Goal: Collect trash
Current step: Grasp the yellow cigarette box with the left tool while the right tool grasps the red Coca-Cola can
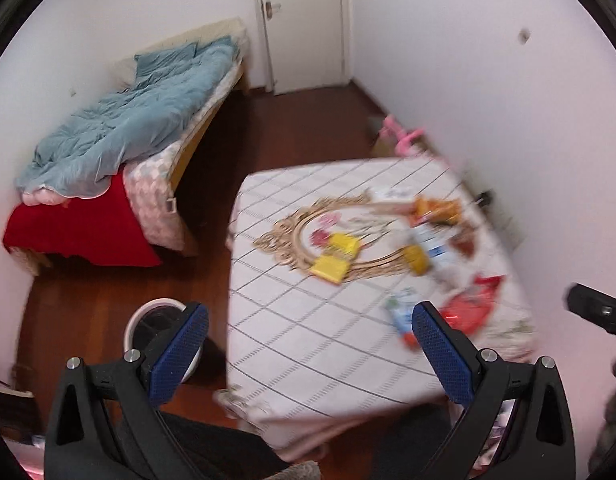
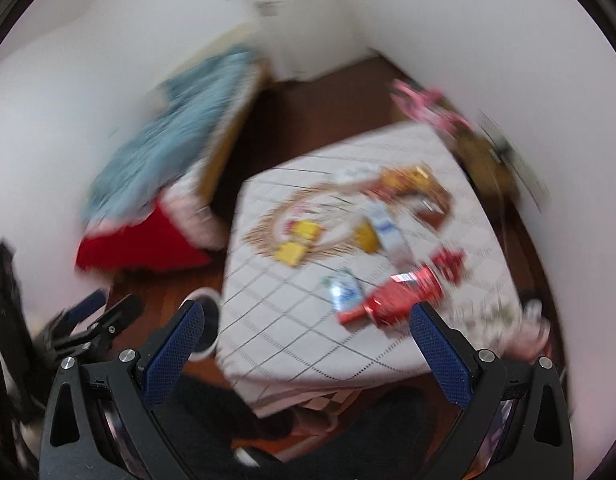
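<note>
Left hand-held gripper (image 1: 310, 350) spread wide, right hand-held gripper (image 2: 308, 344) likewise — wrappers (image 1: 335, 257) strewn on table (image 1: 299, 344)

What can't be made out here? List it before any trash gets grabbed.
- Wrapper labels on the table: motion blur in both views; the red wrapper is only a smear in the right wrist view.
- Inside of the white bin: covered by a finger of the left tongs.
- Right tongs: open, nothing between them; they cover the table's near corners.
- Pink item behind the table: blurred, partly hidden.
</note>
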Motion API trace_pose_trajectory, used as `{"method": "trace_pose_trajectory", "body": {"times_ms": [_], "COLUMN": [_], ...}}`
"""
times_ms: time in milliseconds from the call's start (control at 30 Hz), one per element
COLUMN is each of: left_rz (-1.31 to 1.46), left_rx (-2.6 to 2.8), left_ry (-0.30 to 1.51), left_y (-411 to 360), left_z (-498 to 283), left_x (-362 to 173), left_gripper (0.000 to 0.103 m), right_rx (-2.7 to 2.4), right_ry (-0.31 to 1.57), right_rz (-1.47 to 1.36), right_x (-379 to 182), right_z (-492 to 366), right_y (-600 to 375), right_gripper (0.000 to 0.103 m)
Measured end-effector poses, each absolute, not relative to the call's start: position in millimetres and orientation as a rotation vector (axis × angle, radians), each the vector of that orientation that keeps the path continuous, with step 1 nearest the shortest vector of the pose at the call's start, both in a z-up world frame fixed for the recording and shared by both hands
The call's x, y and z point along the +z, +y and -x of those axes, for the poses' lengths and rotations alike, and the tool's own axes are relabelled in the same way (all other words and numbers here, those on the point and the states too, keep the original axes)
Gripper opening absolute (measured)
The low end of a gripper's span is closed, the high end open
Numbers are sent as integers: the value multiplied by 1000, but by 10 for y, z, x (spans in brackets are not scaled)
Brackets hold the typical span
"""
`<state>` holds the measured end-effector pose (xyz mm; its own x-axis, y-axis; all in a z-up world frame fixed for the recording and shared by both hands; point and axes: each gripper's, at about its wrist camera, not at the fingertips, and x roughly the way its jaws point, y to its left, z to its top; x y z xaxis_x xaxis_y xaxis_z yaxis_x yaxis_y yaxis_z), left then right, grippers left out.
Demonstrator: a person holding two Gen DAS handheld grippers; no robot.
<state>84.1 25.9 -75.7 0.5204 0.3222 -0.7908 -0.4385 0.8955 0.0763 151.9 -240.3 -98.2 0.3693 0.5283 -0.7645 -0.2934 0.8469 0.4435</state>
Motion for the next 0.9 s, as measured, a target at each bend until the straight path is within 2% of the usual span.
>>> {"method": "trace_pose_trajectory", "body": {"times_ms": [200, 400, 700, 767, 833, 867, 900], "left_rz": [96, 60, 63, 43, 16, 0, -17], "left_rx": [469, 392, 202, 171, 144, 126, 123], "left_ry": [1103, 1229, 1324, 1349, 1382, 1395, 1404], "left_y": [681, 891, 997, 985, 961, 939, 925], "left_z": [-1475, -2134, -2878, -2993, -3076, -3100, -3116], "left_x": [-1629, -2272, -2782, -2870, -2963, -2999, -3023], "left_gripper": [103, 103, 103, 103, 102, 100, 90], "right_rx": [260, 64, -40, -49, -36, -31, -18], "right_ry": [1229, 1307, 1363, 1384, 1383, 1376, 1373], "right_rz": [-459, -489, -494, -481, -470, -452, -428], "right_x": [-2062, -2741, -3174, -3230, -3263, -3262, -3262], "right_z": [-2051, -2489, -2772, -2781, -2765, -2756, -2747], "right_y": [-2476, -2289, -2079, -2024, -1988, -1968, -1942], "right_gripper": [103, 103, 102, 86, 85, 84, 84]}}
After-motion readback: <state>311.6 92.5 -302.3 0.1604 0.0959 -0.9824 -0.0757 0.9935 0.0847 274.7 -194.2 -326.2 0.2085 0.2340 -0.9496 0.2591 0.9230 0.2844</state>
